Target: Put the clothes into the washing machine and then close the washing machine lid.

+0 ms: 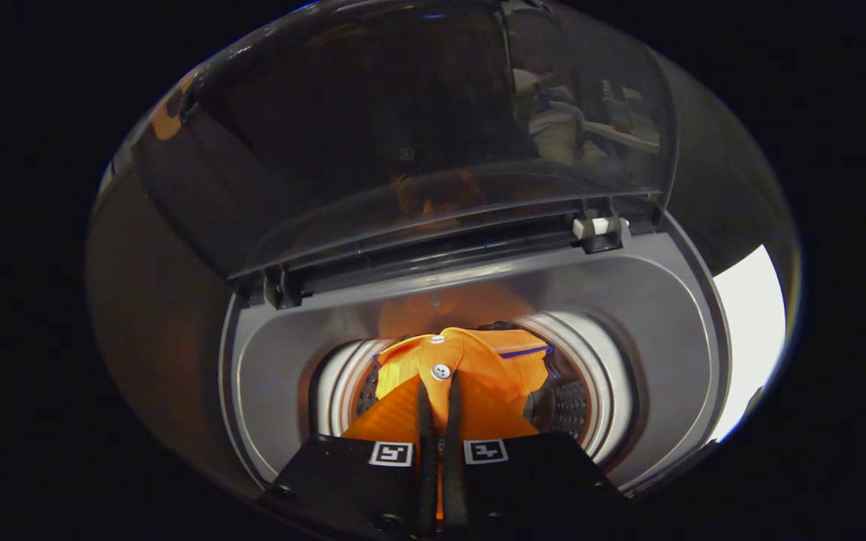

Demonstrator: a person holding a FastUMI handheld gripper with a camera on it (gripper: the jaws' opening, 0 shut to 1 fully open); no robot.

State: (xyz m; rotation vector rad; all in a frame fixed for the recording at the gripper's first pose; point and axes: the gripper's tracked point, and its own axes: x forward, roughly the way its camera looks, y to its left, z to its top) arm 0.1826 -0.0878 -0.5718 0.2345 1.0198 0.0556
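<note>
While the washing machine (651, 330) sits with its top wide open, the hand-held gripper (439, 391) hangs right over the drum mouth, pointing down into it. Its two dark fingers (425, 421) are drawn close together, nearly parallel, and a fold of the orange garment (478, 361) is pinched between them, so the grip is clenched on the cloth. A small white button (441, 370) sits just past the fingertips, and a second one (437, 339) lies a little further up on the fabric's ridge. A thin blue line (525, 352) runs along one edge of the garment. The cloth fans out from the fingers and drapes down inside the drum (343, 376), whose ribbed white rim curves around on both sides; dark perforated wall (572, 409) shows beneath the fabric to the right. An orange glow reflects on the grey inner collar beyond the garment. The smoked, see-through lid (373, 128) stands raised behind the opening, tilted back on its hinges, with a white hinge piece (597, 225) at its right corner. A bright pale patch shows past the machine's right side.
</note>
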